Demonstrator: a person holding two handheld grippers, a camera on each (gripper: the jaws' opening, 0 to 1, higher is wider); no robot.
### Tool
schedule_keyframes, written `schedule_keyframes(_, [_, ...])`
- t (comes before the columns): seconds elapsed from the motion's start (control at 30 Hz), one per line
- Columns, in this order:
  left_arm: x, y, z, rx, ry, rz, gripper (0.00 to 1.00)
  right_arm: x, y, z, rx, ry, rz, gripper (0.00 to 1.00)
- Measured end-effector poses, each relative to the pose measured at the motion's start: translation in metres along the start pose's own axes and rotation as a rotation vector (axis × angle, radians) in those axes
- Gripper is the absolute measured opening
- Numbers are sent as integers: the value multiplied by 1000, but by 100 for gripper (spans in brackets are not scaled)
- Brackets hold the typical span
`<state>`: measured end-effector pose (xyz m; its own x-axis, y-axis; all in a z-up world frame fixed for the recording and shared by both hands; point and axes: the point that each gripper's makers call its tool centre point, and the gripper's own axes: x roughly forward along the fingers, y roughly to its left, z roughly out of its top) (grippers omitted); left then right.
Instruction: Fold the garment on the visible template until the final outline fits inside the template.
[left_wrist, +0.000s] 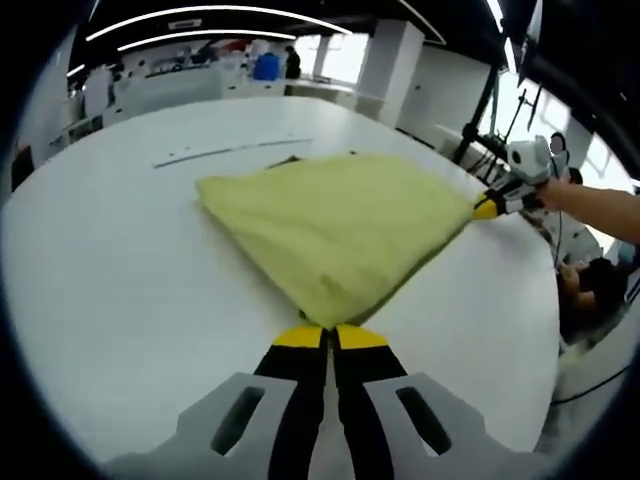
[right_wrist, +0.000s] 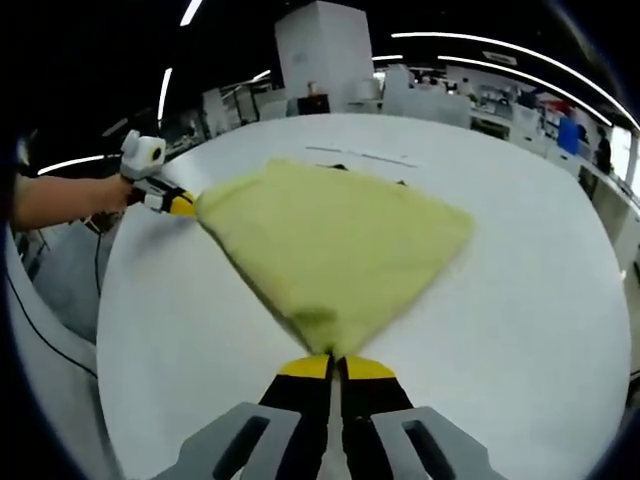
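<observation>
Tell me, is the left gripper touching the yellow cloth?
Touching. In the left gripper view, the left gripper has its jaws shut on a corner of the yellow cloth.

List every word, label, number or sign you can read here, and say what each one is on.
None can be read.
The yellow garment held by the left claw and right claw is plain, with no print or tag showing.
The white table bears dark marks near its far edge, but no legible text.
Background shelves and equipment are too small and blurred to read.
</observation>
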<state>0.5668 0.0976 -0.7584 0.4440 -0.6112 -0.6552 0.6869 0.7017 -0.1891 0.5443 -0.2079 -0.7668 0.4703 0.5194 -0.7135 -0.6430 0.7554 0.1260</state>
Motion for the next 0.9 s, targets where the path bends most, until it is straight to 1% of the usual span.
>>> schedule_keyframes(0.1, [-4,5,-1,13,11,2,0,-3,-3,-1,-4,8,-3,0])
schedule_keyframes(0.2, [-9,13,-6,26,34,15,0,-8,-12,-5,-1,24,-16,0])
schedule_keyframes(0.27, [-12,15,-6,27,40,12,0,-10,-14,-5,0,25,-16,0])
schedule_keyframes(0.33, [-13,14,-6,43,48,10,0,-11,-15,-5,-17,31,-18,0])
schedule_keyframes(0.37, [-14,14,-6,64,59,11,0,-11,-15,-5,-20,37,-18,0])
schedule_keyframes(0.47, [-14,13,-8,92,93,7,0,-12,-15,-6,-24,54,-11,0])
schedule_keyframes(0.63, [-15,11,-13,89,113,0,0,-16,-14,-8,-32,75,-7,0])
schedule_keyframes(0.83, [-16,5,-16,80,125,-7,0,-22,-10,-15,-45,105,-11,0])
schedule_keyframes(0.9, [-17,2,-17,89,127,-10,0,-24,-8,-18,-52,114,-12,0])
